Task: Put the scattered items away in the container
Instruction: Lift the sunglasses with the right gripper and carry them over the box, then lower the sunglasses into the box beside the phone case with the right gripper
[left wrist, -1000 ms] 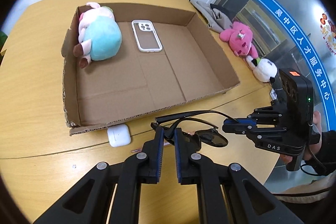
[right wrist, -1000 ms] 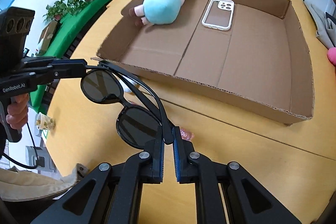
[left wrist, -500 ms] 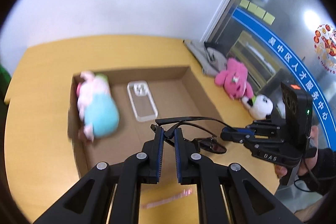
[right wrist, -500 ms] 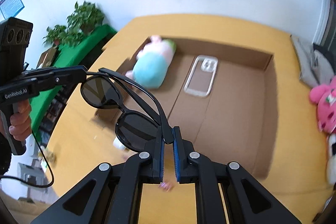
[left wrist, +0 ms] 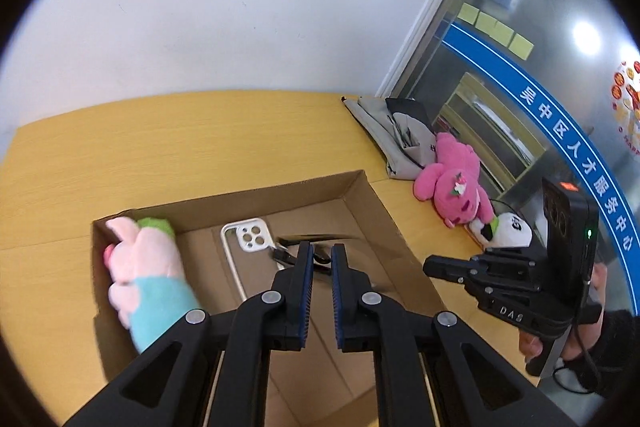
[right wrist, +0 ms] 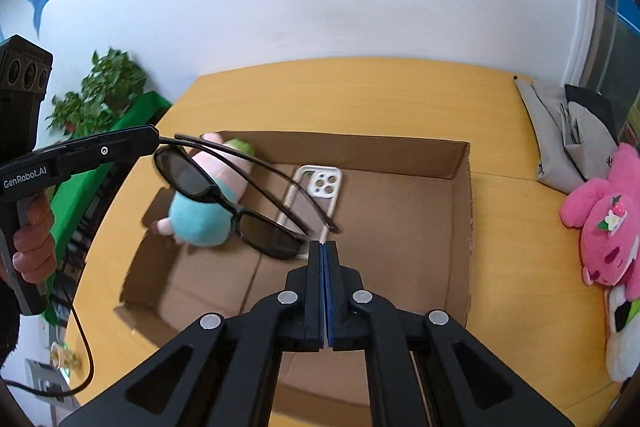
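Above the cardboard box (right wrist: 460, 211), the sunglasses (right wrist: 224, 195) hang between both grippers: the left gripper (right wrist: 154, 141) fingers pinch one temple tip, the right gripper (right wrist: 324, 247) fingers are closed tight beside the other. The box's right half lies bare; a plush doll (right wrist: 200, 215) and phone case (right wrist: 320, 187) fill its far left. A pink plush (right wrist: 608, 227) lies on the surface to the right.

The black sunglasses (left wrist: 310, 251) are smeared by motion in the left wrist view, just beyond the jaws, so which part the left gripper (left wrist: 319, 255) pinches cannot be told there. Those jaws hide the near end of the phone case (left wrist: 244, 247). The arm left of the jaws covers the lower half of the pink-and-teal plush (left wrist: 150, 279). In the right wrist view, the white plush (right wrist: 622, 331) far right of the jaws is cut by the picture's edge.
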`<state>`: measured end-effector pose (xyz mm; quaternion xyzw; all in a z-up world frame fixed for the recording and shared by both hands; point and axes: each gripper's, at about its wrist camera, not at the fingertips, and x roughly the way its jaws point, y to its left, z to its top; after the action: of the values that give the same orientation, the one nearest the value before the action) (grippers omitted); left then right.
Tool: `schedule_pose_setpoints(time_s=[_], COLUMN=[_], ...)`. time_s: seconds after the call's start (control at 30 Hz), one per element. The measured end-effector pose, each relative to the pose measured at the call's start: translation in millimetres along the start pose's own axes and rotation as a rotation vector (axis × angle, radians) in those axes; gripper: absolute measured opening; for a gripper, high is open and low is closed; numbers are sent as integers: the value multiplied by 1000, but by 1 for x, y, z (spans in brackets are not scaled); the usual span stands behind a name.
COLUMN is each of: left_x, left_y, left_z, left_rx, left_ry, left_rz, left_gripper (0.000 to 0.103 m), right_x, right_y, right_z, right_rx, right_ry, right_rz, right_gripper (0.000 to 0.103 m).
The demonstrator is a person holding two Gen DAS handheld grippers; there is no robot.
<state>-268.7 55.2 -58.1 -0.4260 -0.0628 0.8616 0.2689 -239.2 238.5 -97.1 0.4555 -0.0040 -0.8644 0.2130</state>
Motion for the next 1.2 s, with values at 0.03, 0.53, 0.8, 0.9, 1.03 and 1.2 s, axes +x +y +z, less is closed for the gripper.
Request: schedule_pose_setpoints(time_s=[0.03,0.53,0.8,0.9,1.03,1.2], left_x=[11,44,61,69,78,85], left_y=[3,28,51,61,69,70], left_z=[2,-20,-53,-62,-66,-60], left_rx=[-1,-59,-191,-271,-342,-325], left_ry=[11,79,169,171,164,158], left_rz=[0,52,104,85,71,81], left_gripper=[4,3,47,47,47,47], right_x=[6,73,113,134,178,210], right_y=[-5,-27,-22,-32,-45,-41], right_z=[2,-6,26,55,74,54], right_rx=[7,15,30,74,150,87], right_ry=[2,82,120,146,230,296], right_rz=[-3,4,48,65,69,-27], right_gripper=[2,5,76,77,65,36])
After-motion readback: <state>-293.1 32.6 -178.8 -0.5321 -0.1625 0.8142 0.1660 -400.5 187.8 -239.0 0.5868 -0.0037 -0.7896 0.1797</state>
